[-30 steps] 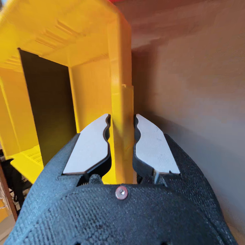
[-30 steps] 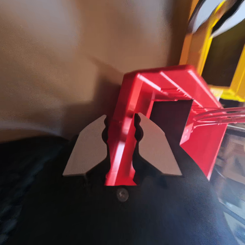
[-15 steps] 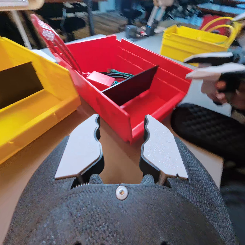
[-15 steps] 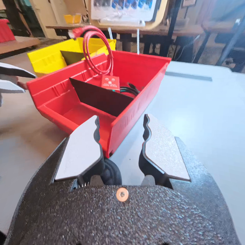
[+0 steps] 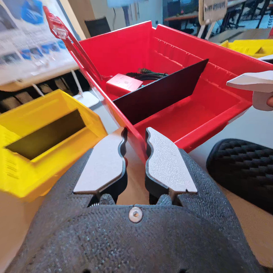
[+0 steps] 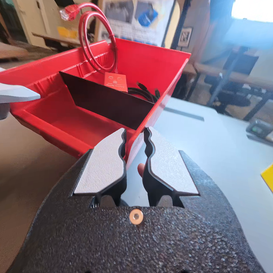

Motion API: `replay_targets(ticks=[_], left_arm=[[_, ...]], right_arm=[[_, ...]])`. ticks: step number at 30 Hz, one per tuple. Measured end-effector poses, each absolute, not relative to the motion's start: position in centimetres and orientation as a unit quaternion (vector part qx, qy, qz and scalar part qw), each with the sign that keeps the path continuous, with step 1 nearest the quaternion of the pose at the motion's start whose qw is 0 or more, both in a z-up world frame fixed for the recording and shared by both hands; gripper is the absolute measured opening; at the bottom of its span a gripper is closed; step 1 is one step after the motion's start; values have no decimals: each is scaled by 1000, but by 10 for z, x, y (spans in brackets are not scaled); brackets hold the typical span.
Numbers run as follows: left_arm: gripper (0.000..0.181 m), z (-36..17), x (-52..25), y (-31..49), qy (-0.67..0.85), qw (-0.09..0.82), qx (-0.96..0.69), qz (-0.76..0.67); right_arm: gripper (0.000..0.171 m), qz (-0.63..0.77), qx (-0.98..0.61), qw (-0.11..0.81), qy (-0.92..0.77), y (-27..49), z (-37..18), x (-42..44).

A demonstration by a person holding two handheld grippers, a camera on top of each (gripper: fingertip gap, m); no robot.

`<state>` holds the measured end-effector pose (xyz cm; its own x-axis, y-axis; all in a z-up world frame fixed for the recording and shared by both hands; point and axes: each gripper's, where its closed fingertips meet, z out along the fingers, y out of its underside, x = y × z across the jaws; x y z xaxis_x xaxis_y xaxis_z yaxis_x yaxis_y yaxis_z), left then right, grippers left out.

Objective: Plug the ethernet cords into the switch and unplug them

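Observation:
A red bin (image 5: 192, 121) with a black divider (image 5: 159, 91) holds a red switch box (image 5: 124, 84) and dark ethernet cords (image 5: 147, 73) in its far compartment. A red cord with a clear plug (image 5: 59, 28) rises from the switch. My left gripper (image 5: 135, 141) is shut on the bin's left wall near the front corner. In the right wrist view my right gripper (image 6: 135, 141) is shut on the bin's right wall (image 6: 162, 94). The switch box (image 6: 116, 82), the looped red cord (image 6: 97, 44) and the dark cords (image 6: 144, 93) show there too.
A yellow bin (image 5: 44, 140) with a dark divider stands left of the red bin. A black padded seat (image 5: 243, 169) lies at the right front. More yellow bins (image 5: 251, 47) stand behind. The pale table (image 6: 206, 147) stretches to the right. The grippers' ends are close to 20 cm from one another.
One second ago the left gripper held the yellow bin and the right held the red bin on end. Half a second ago both were open. Now both have closed on the red bin's walls.

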<state>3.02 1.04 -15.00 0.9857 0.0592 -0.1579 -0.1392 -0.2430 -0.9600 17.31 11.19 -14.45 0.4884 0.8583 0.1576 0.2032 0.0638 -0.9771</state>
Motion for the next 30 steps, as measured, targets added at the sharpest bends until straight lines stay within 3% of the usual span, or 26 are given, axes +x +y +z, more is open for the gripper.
replay_targets(ticks=[6,12,19,25,29,30], left_arm=[[22,-70,-41,-83,-42,650,-739,173],[22,-53,-146,-213,-139,623,-723,265],[18,-128,-254,-297,-219,569,-744,272],[18,-202,-282,-277,-242,558,-764,218],[16,-219,-292,-257,-282,553,-758,200],[16,-222,-291,-249,-274,548,-766,193]], right_arm=[[22,350,-535,608,-471,44,-61,82],[24,451,-472,535,-536,-58,-54,-64],[29,496,-460,446,-586,-139,-141,-183],[30,438,-502,414,-621,-122,-214,-207],[31,376,-495,410,-667,-105,-229,-203],[40,364,-491,399,-684,-101,-228,-198]])
